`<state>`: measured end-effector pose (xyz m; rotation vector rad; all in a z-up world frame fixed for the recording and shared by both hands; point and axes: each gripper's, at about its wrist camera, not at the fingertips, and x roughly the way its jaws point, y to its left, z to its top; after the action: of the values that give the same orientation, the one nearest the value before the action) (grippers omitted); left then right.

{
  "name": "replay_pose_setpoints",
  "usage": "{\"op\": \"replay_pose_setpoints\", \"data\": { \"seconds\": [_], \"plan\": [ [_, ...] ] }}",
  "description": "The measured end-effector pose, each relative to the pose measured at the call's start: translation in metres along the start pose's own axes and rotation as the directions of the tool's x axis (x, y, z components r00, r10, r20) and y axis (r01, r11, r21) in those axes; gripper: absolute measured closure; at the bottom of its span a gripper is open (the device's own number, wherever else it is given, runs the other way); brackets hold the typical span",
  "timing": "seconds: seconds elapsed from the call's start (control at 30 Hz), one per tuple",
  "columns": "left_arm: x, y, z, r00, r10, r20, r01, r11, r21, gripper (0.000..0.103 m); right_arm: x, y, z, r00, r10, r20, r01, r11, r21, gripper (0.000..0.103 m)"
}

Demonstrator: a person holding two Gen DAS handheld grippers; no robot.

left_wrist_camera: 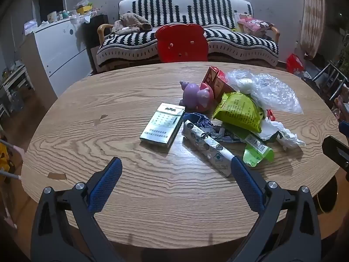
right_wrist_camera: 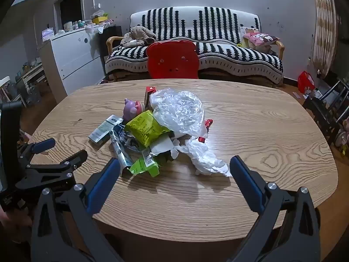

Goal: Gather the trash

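A heap of trash lies mid-table: a silver-green cigarette box (left_wrist_camera: 162, 127), a long printed wrapper (left_wrist_camera: 207, 147), a yellow-green snack bag (left_wrist_camera: 238, 111), a clear plastic bag (left_wrist_camera: 264, 89), crumpled white tissue (left_wrist_camera: 281, 134) and red cartons (left_wrist_camera: 214, 80). My left gripper (left_wrist_camera: 175, 164) hovers open over the near table edge, short of the cigarette box. My right gripper (right_wrist_camera: 174, 163) is open too, its fingers flanking the near end of the heap, with the white tissue (right_wrist_camera: 205, 155) and a green wrapper (right_wrist_camera: 145, 167) just ahead. Neither holds anything.
A purple and pink toy (left_wrist_camera: 197, 96) stands behind the heap. The oval wooden table (left_wrist_camera: 87, 131) has bare surface on the left. A red chair (left_wrist_camera: 182, 43) and a striped sofa (left_wrist_camera: 187, 30) stand beyond it; a white cabinet (left_wrist_camera: 59, 50) is at the left.
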<state>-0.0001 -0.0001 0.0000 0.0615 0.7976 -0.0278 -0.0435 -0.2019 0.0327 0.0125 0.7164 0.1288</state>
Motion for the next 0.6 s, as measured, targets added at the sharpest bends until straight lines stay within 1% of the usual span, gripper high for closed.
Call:
{"op": "replay_pose_setpoints", "data": {
  "seconds": [0.07,0.6],
  "plan": [
    [0.0005,0.0002,0.0002,1.000,-0.004,-0.009,0.004,1.000,-0.004,0.006,0.0002,0.0001,0.0000,1.000,-0.001,-0.003,0.001,1.000,-0.001,0.006],
    [-0.0036,-0.0009,-0.0014,1.000,-0.002,-0.001,0.002,1.000,0.008,0.006,-0.0017,-0.0011,-0.0009,1.000,-0.001,0.005,0.001,1.000,0.006,0.006]
  ]
}}
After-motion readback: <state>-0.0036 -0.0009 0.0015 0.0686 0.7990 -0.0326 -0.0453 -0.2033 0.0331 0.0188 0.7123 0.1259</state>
